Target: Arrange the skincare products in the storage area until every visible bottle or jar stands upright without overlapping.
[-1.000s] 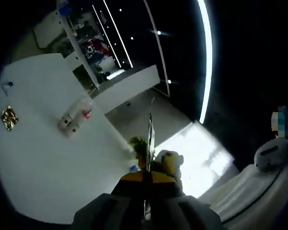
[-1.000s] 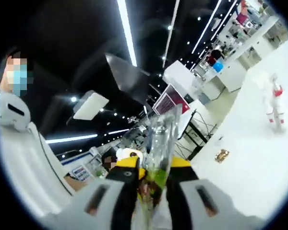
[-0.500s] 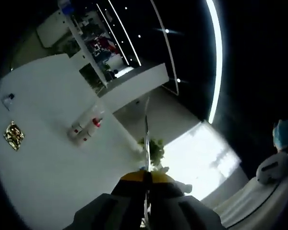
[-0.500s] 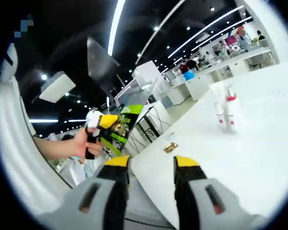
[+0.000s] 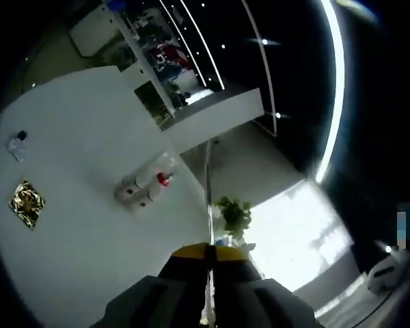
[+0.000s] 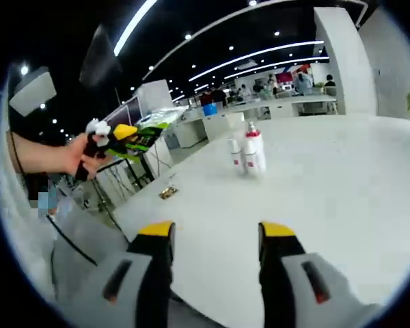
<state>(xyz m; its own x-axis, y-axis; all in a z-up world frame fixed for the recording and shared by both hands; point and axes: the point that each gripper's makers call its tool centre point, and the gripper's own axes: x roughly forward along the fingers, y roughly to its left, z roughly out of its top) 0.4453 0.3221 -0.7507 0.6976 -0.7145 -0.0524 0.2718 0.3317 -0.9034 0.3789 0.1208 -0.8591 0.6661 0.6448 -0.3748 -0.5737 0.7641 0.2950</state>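
Standing together on the white table (image 6: 342,184), two bottles (image 6: 248,153).

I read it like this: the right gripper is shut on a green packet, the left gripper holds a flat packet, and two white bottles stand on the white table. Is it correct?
Not quite. In the right gripper view the right gripper is open, its jaws apart and holding nothing. The left gripper does hold the flat packet, and the two white bottles do stand on the white table.
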